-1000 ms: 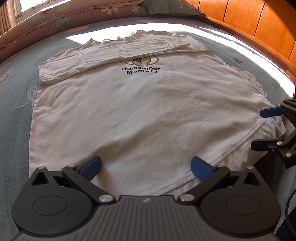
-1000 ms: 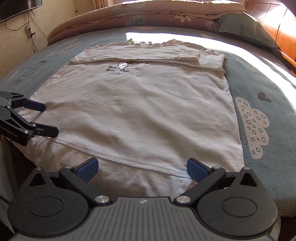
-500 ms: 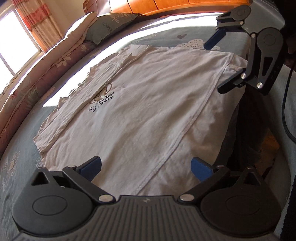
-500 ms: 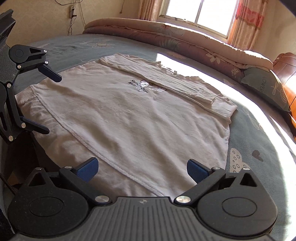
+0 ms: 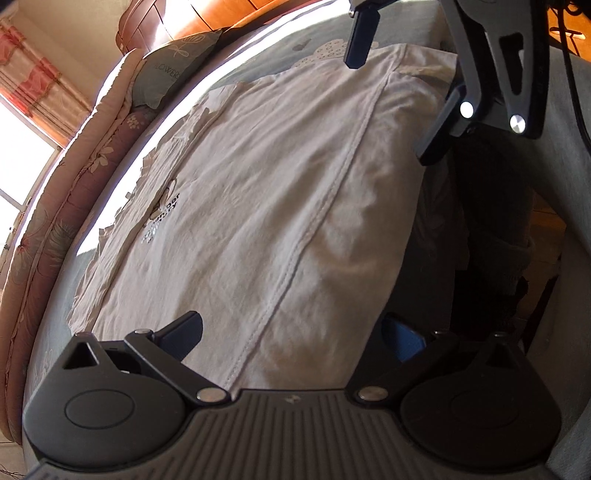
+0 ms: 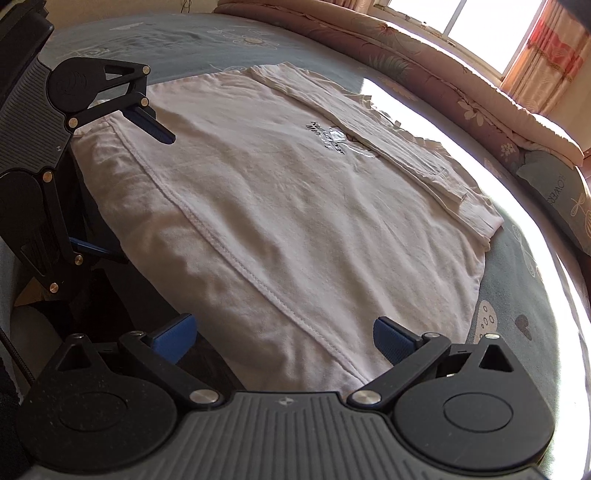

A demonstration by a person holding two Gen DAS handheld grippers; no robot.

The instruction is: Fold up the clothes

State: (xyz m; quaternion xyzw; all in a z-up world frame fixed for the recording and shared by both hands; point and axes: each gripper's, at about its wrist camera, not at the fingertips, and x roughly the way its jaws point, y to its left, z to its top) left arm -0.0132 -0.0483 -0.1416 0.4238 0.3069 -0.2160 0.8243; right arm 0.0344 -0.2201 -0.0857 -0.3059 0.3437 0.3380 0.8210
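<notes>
Lying flat on the bed [image 6: 524, 280], the shirt [image 6: 295, 206] has its printed chest side up and both sleeves folded across the top, with its hem toward you at the bed's near edge. The hem end droops a little over that edge. A stitched seam [image 5: 317, 229] runs across the cloth just inside the hem.

Your left gripper [image 5: 295, 334] has its jaws spread wide and grips nothing. It sits at one hem corner, with one blue pad over the cloth and the other off the bed's edge, below the hanging hem. In the right wrist view the same gripper [image 6: 136, 192] stands upright at the left, one finger over the shirt's corner and one below it; whether either touches the cloth you cannot tell.

Your right gripper [image 6: 284, 338] is just as wide open and empty. It faces the opposite hem corner, with cloth lying between its pads. In the left wrist view it [image 5: 391, 99] shows at the top right, one finger above the far corner and one lower beside the hanging edge.

A rolled quilt [image 6: 461, 85] lies along the far side of the bed below a window [image 6: 476, 26], and a pillow [image 5: 173, 70] sits near the wooden headboard [image 5: 236, 14]. Sunlight falls in a bright band across the collar end.
</notes>
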